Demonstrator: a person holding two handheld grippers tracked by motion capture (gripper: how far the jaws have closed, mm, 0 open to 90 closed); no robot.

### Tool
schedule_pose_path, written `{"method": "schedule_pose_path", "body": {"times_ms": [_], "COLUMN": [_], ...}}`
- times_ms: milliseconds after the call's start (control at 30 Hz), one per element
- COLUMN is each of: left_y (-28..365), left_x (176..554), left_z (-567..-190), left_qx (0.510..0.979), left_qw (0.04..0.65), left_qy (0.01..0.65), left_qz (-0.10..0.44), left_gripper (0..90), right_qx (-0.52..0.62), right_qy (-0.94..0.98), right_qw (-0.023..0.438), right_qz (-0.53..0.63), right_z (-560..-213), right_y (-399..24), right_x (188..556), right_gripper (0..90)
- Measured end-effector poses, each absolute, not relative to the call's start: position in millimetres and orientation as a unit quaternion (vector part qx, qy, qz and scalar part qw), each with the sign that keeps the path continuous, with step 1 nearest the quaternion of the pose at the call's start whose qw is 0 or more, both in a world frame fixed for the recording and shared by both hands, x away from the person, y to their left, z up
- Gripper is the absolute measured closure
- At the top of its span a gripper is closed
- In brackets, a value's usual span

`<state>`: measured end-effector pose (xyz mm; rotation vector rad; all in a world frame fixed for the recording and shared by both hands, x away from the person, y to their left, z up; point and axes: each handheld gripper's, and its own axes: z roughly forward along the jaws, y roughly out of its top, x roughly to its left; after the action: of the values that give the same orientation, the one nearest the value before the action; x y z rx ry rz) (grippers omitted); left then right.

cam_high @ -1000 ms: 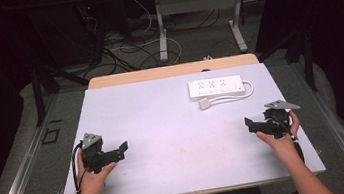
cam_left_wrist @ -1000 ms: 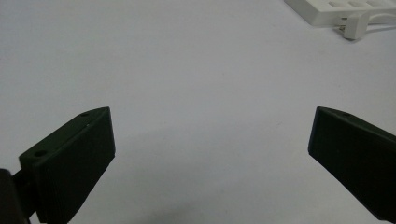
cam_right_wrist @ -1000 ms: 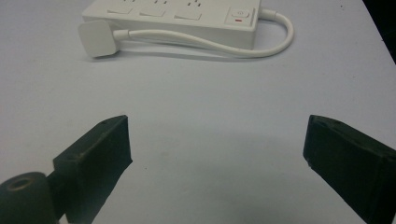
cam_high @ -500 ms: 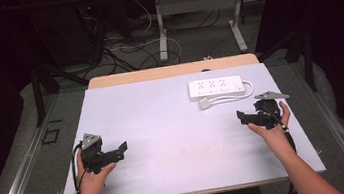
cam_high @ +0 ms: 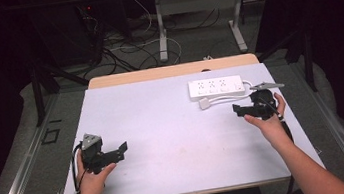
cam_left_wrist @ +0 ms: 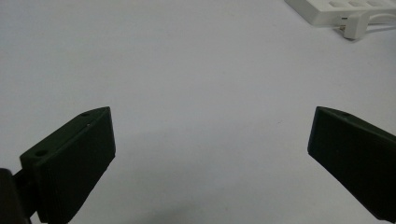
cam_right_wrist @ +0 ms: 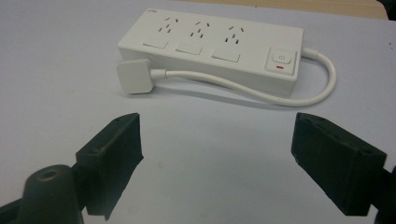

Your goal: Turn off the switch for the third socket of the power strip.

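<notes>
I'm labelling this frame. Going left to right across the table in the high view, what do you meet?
left gripper → plug → power strip → right gripper, jaws open, just right of the plug and in front of the strip.

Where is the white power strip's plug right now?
In the high view, the square white plug lies flat on the pale table, far right part, just in front of the white three-outlet power strip and left of the right gripper.
</notes>
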<state>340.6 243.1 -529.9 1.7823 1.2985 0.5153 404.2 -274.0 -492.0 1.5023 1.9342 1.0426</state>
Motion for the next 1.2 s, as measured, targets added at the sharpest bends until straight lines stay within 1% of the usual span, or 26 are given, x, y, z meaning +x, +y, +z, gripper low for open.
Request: {"method": "schedule_pose_path", "body": {"times_ms": [267,667,1000,1200], "left_y": [242,242,242,242], "left_x": [341,341,341,341], "left_z": [-530,-531,-530,-530], "left_qx": [0.712,0.712,0.713,0.713], "left_qw": [0.426,0.426,0.425,0.425], "left_qy": [0.52,0.519,0.519,0.519], "left_qz": [0.206,0.206,0.205,0.205], "left_gripper": [0.6,0.6,0.6,0.6], "right_qx": [0.547,0.526,0.5,0.488], "right_qy": [0.713,0.728,0.745,0.75], "right_qw": [0.231,0.238,0.248,0.252], "right_qz": [0.374,0.368,0.364,0.368], "right_z": [-484,-464,-446,-438], "right_y": [-271,-264,-254,-245], "right_x": [413,427,439,447], "right_gripper": [15.8,17.6,23.9,25.2]}}
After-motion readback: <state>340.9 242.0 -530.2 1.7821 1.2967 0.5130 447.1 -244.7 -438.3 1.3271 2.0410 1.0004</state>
